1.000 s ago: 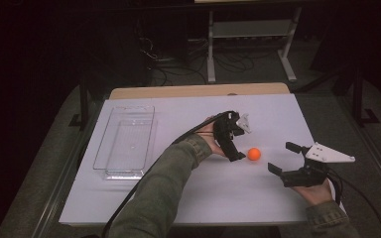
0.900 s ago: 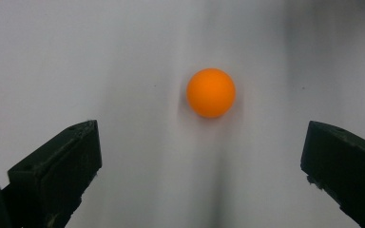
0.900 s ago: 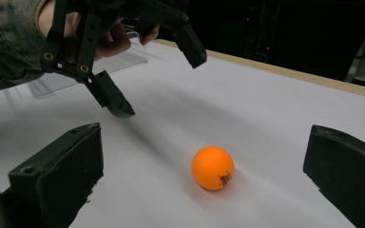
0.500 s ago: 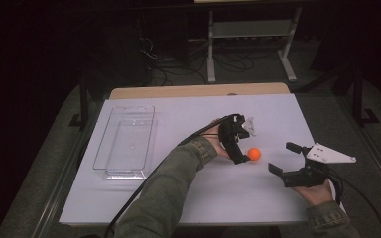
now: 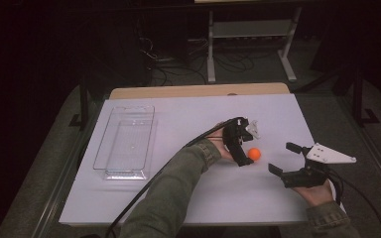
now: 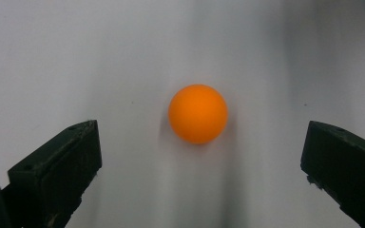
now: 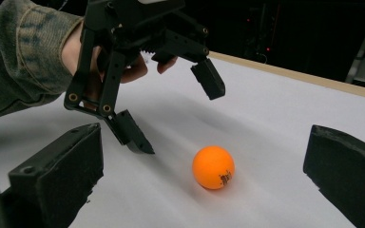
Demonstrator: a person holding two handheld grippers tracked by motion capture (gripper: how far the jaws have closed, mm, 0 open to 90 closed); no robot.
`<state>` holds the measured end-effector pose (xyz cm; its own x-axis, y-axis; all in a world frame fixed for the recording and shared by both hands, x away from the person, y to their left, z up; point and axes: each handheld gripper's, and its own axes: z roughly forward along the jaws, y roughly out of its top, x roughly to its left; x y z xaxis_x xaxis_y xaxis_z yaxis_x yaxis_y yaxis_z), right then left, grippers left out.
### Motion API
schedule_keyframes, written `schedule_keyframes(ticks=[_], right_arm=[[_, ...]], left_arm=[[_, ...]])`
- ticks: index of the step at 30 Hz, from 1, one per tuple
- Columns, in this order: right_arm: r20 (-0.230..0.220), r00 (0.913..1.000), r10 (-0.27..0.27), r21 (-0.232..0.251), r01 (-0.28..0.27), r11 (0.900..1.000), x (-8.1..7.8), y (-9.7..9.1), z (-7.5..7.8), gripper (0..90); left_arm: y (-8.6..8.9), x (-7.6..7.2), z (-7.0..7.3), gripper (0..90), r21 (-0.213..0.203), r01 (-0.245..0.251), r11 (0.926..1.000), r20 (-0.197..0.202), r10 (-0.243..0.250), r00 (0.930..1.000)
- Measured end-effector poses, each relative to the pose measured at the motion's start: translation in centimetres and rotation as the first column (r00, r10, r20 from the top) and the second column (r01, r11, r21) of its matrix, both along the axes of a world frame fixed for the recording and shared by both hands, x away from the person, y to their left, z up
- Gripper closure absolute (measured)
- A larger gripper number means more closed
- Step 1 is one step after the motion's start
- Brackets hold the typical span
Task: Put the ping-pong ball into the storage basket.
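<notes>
An orange ball [image 5: 254, 154] rests on the white table [image 5: 188, 198], right of centre. My left gripper [image 5: 249, 148] hovers just over it, pointing down, open, with one jaw either side of the ball [image 6: 198, 114] and apart from it. In the right gripper view the left gripper [image 7: 178, 118] hangs above and behind the ball [image 7: 213, 167]. My right gripper [image 5: 283, 158] stands open a little to the right, aimed at the ball, nothing between its jaws.
A clear plastic tray [image 5: 124, 144] lies empty at the table's left side. A metal shelf stand [image 5: 248, 34] and cables are on the dark floor beyond the far edge.
The left gripper has edged slightly to the right, closer over the ball. The ball and the right gripper have stayed put.
</notes>
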<state>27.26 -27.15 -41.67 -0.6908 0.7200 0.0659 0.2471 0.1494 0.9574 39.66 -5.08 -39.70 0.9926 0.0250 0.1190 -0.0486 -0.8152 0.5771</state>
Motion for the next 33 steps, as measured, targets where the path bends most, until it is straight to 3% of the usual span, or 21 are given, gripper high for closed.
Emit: schedule_keyframes(ticks=[30,33], right_arm=[[0.003,1.0000,0.003,-0.004,-0.003,1.0000,-0.3,0.0,0.0,0.0],[0.003,1.0000,0.003,-0.003,-0.003,1.0000,-0.3,0.0,0.0,0.0]], left_arm=[[-2.1,0.1,-2.2,0.1,0.021,0.019,0.9996,-0.037,-0.018,0.9992],[-2.1,0.1,-2.3,3.8,0.013,0.025,0.9996,-0.032,-0.024,0.9992]])
